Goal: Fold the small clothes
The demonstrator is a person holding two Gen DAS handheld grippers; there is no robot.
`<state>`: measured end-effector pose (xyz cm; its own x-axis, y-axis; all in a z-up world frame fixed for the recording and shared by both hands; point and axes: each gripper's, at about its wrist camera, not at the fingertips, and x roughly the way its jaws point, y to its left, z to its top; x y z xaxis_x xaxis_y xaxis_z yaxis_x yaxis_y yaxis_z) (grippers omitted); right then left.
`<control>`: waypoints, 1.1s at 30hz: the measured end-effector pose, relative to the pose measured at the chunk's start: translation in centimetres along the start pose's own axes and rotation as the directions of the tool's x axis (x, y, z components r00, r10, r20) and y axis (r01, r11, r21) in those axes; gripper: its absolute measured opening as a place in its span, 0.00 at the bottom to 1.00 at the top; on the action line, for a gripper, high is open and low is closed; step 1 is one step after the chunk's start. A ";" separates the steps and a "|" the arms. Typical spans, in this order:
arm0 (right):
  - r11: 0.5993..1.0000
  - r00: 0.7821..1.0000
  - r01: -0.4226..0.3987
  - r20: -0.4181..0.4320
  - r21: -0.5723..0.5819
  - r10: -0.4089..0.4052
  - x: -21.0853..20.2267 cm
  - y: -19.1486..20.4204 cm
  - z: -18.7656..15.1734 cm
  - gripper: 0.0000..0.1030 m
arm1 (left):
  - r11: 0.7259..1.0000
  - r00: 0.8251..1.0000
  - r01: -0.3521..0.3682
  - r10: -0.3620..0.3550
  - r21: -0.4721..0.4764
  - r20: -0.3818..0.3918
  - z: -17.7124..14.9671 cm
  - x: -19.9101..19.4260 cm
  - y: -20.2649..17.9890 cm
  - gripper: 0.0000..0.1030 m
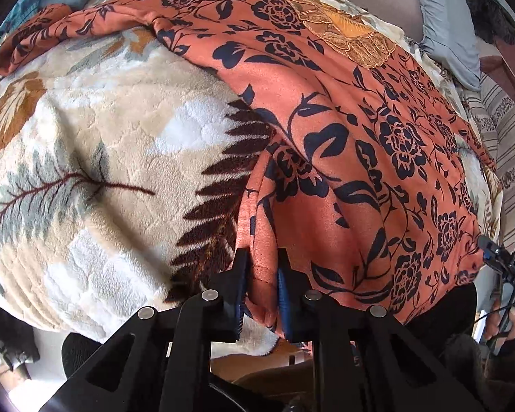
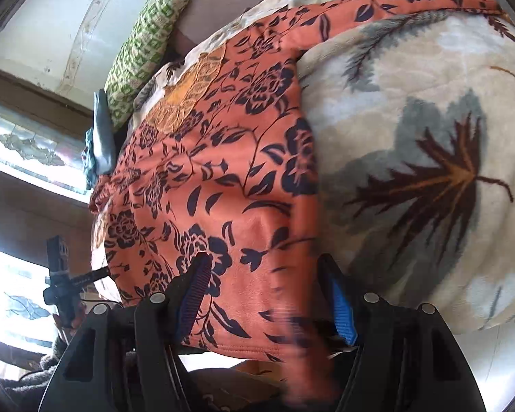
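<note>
The orange floral garment [image 1: 343, 158] lies spread on a plush leaf-patterned blanket [image 1: 96, 158] covering a bed, its embroidered neck patch [image 1: 346, 31] at 12 o'clock and one sleeve [image 1: 75, 27] trailing toward 10 o'clock. In the left wrist view the left gripper [image 1: 261, 274] pinches a fold of the garment's hem at 6 o'clock, with the right gripper [image 1: 491, 250] at the cloth's edge at 4 o'clock. The right wrist view shows its own right gripper [image 2: 267, 295] spread wide, cloth lying between the fingers, though blur hides any contact; the left gripper [image 2: 63, 274] sits at 8 o'clock. Only this view shows a green patterned pillow [image 2: 144, 44] at 11 o'clock; the left view shows a grey pillow [image 1: 453, 34] at 1 o'clock.
</note>
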<state>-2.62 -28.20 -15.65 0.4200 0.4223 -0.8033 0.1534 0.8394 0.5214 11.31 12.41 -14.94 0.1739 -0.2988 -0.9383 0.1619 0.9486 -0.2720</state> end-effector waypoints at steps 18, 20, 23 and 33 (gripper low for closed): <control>0.949 0.934 0.025 0.330 0.314 -0.134 -11.8 -9.8 4.5 0.37 | 0.999 0.979 -0.006 -0.002 0.040 0.206 -2.8 -13.7 0.2 0.49; 0.904 0.878 0.006 0.431 0.428 -0.209 -14.9 -13.5 6.7 0.41 | 0.997 0.965 -0.012 -0.007 0.071 0.263 -0.5 -14.2 -1.9 0.61; 0.841 0.810 -0.029 0.506 0.540 -0.297 -18.2 -18.8 10.2 0.47 | 0.995 0.956 -0.059 0.032 0.086 0.292 3.0 -12.6 -4.7 0.62; 0.720 0.812 -0.047 0.446 0.693 -0.376 -14.1 -28.5 21.7 0.52 | 0.969 0.970 -0.239 0.236 0.066 0.054 9.1 3.8 -10.5 0.61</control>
<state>6.52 -65.49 -12.98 0.6823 -0.1250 -0.7203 0.7102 0.3472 0.6125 19.13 0.39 -13.75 0.2590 -0.0719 -0.9632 0.1791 0.9835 -0.0252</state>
